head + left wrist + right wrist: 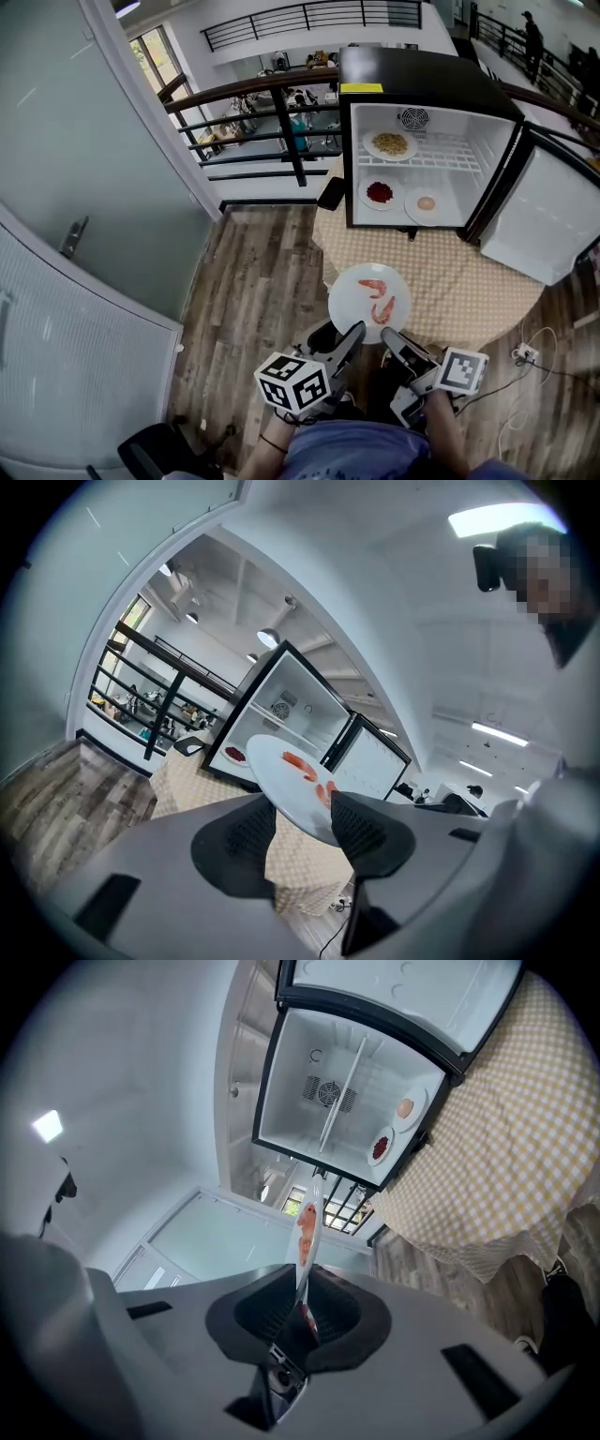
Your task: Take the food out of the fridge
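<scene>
Three plates sit inside the open mini fridge at the upper right of the head view. A plate of noodles rests on the wire shelf. Below it stand a plate of red food on the left and a plate with a pale round piece on the right. The fridge door hangs wide open at the right edge of the frame. The fridge stands on a round table under a yellow checkered cloth.

A fourth dish, the white plate of shrimp, is outside the fridge. It is held over the near edge of the table, at lower centre of the head view. The right gripper is clamped on this plate. In the right gripper view the plate stands edge-on, with its rim pinched between the two dark pads and the shrimp showing just above them.

The left gripper has its jaws apart, with nothing pressed between the pads. In the left gripper view the shrimp plate shows just beyond the jaws, and its lower edge lies behind the right-hand jaw tip. In the head view this gripper sits just below the plate's near rim, left of the other one. Wooden floor fills the middle left of that frame.
</scene>
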`<action>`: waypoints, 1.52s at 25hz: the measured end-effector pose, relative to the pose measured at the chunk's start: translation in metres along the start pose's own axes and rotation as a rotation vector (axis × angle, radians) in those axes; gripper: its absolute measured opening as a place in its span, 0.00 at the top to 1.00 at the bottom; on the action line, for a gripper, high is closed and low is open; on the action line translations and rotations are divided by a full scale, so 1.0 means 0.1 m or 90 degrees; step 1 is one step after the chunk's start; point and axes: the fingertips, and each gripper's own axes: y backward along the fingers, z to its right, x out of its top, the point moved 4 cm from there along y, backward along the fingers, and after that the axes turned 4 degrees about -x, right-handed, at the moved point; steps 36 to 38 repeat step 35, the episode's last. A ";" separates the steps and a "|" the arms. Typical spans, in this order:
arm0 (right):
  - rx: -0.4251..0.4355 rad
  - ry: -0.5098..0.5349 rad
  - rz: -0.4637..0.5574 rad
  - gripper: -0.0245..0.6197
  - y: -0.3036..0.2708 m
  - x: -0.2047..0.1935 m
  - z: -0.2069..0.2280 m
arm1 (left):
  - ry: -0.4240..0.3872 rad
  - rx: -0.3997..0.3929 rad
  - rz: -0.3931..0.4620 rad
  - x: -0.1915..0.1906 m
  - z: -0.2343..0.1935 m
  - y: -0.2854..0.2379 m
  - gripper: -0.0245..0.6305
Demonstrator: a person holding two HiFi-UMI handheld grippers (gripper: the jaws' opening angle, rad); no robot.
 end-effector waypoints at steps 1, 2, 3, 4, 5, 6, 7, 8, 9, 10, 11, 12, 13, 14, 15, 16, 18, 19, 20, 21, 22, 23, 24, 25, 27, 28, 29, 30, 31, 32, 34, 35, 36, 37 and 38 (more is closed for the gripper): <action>-0.009 0.003 0.003 0.89 0.02 -0.03 0.03 | -0.001 -0.004 -0.001 -0.01 0.01 0.02 0.67; 0.010 0.002 0.009 0.89 0.04 -0.04 -0.05 | 0.000 -0.007 -0.003 -0.03 0.02 0.03 0.67; 0.046 -0.004 0.016 0.89 0.04 -0.05 -0.20 | 0.001 -0.010 -0.005 -0.05 0.03 0.03 0.67; 0.089 -0.011 0.023 0.89 0.03 -0.06 -0.38 | 0.004 -0.014 -0.007 -0.07 0.04 0.04 0.67; 0.130 -0.019 0.030 0.89 0.03 -0.06 -0.55 | 0.007 -0.018 -0.010 -0.09 0.05 0.05 0.67; 0.160 -0.025 0.036 0.89 0.03 -0.07 -0.68 | 0.009 -0.023 -0.014 -0.11 0.06 0.05 0.67; 0.172 -0.030 0.041 0.89 0.04 -0.08 -0.74 | 0.011 -0.028 -0.017 -0.12 0.07 0.05 0.67; 0.173 -0.032 0.045 0.89 0.05 -0.09 -0.75 | 0.011 -0.033 -0.020 -0.13 0.08 0.05 0.67; 0.169 -0.032 0.048 0.89 0.06 -0.10 -0.74 | 0.009 -0.037 -0.023 -0.14 0.09 0.05 0.67; 0.166 -0.030 0.051 0.89 0.08 -0.11 -0.74 | 0.008 -0.041 -0.024 -0.14 0.09 0.05 0.67; 0.164 -0.028 0.054 0.89 0.08 -0.12 -0.74 | 0.007 -0.043 -0.025 -0.14 0.10 0.05 0.67; 0.164 -0.026 0.057 0.89 0.09 -0.12 -0.74 | 0.006 -0.046 -0.025 -0.14 0.10 0.05 0.67; 0.163 -0.024 0.059 0.89 0.09 -0.13 -0.75 | 0.007 -0.049 -0.024 -0.14 0.10 0.05 0.67; 0.162 -0.023 0.062 0.89 0.09 -0.13 -0.75 | 0.007 -0.051 -0.024 -0.14 0.10 0.06 0.67; 0.161 -0.022 0.064 0.89 0.10 -0.14 -0.75 | 0.006 -0.053 -0.024 -0.14 0.10 0.06 0.67; 0.161 -0.020 0.066 0.89 0.10 -0.14 -0.75 | 0.005 -0.055 -0.025 -0.14 0.10 0.06 0.67; 0.159 -0.018 0.070 0.89 0.11 -0.14 -0.74 | 0.003 -0.059 -0.025 -0.14 0.11 0.06 0.67; 0.156 -0.019 0.072 0.89 0.11 -0.14 -0.73 | 0.002 -0.061 -0.025 -0.14 0.11 0.05 0.67; 0.155 -0.021 0.073 0.89 0.12 -0.14 -0.72 | 0.000 -0.063 -0.026 -0.15 0.11 0.05 0.67; 0.155 -0.024 0.075 0.89 0.12 -0.15 -0.72 | -0.001 -0.065 -0.027 -0.15 0.11 0.05 0.67; 0.155 -0.027 0.078 0.89 0.12 -0.15 -0.71 | -0.003 -0.068 -0.029 -0.16 0.12 0.04 0.67; 0.155 -0.028 0.080 0.89 0.13 -0.16 -0.71 | -0.005 -0.070 -0.031 -0.16 0.12 0.04 0.67; 0.155 -0.028 0.083 0.89 0.13 -0.16 -0.71 | -0.005 -0.072 -0.032 -0.16 0.12 0.03 0.67; 0.155 -0.028 0.085 0.89 0.13 -0.15 -0.71 | -0.006 -0.073 -0.033 -0.16 0.11 0.03 0.67; 0.153 -0.030 0.087 0.89 0.12 -0.15 -0.70 | -0.006 -0.074 -0.033 -0.16 0.11 0.01 0.67; 0.152 -0.029 0.088 0.89 0.12 -0.14 -0.71 | -0.006 -0.075 -0.032 -0.15 0.11 0.01 0.67; 0.151 -0.025 0.090 0.89 0.11 -0.13 -0.71 | -0.007 -0.075 -0.032 -0.15 0.10 0.01 0.67; 0.152 -0.022 0.091 0.89 0.11 -0.13 -0.72 | -0.007 -0.076 -0.032 -0.14 0.10 0.00 0.67; 0.155 -0.021 0.092 0.89 0.10 -0.12 -0.73 | -0.007 -0.076 -0.032 -0.13 0.09 0.00 0.67; 0.157 -0.022 0.093 0.89 0.08 -0.12 -0.74 | -0.007 -0.077 -0.032 -0.12 0.08 0.00 0.67; 0.158 -0.025 0.093 0.89 0.05 -0.13 -0.76 | -0.008 -0.077 -0.034 -0.11 0.04 0.01 0.67; 0.158 -0.026 0.093 0.89 0.03 -0.13 -0.76 | -0.009 -0.078 -0.035 -0.10 0.03 0.01 0.67; 0.158 -0.026 0.093 0.89 0.03 -0.13 -0.76 | -0.009 -0.078 -0.035 -0.10 0.03 0.01 0.67; 0.158 -0.026 0.093 0.89 0.03 -0.13 -0.76 | -0.009 -0.078 -0.035 -0.10 0.03 0.01 0.67; 0.158 -0.026 0.093 0.89 0.03 -0.13 -0.76 | -0.009 -0.078 -0.035 -0.10 0.03 0.01 0.67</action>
